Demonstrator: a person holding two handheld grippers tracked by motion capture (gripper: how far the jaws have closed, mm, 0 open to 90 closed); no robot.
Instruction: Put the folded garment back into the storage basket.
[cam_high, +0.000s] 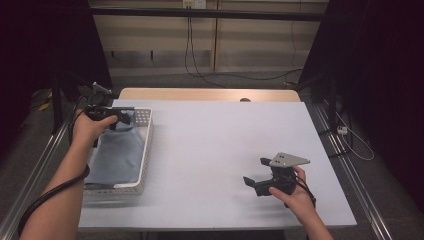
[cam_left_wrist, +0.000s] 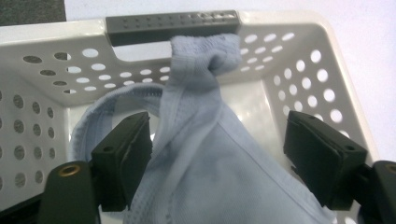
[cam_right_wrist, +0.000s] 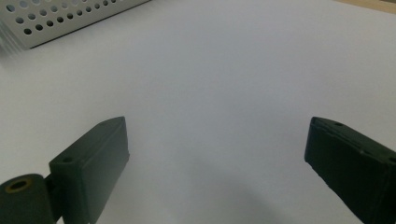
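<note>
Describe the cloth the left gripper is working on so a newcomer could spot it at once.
On the white table, look to the near-left edge for the perforated white basket. The pale blue cloth lies inside it, the only soft thing there, one end bunched up against the basket's grey handle.

Table (cam_high: 215, 150): white sheet/top over a wooden board, wood edge showing along the far side w/ a small dark spot on it. Surface flat, plain. At the table's left edge sits a white perforated plastic basket (cam_high: 146, 150), long side running front to back, base resting directly on the top. Pale blue cloth (cam_high: 120, 150) lies inside the basket, not on the table itself. Basket's perforated wall (cam_right_wrist: 70, 18) also seen from the right gripper view, top left corner.
</note>
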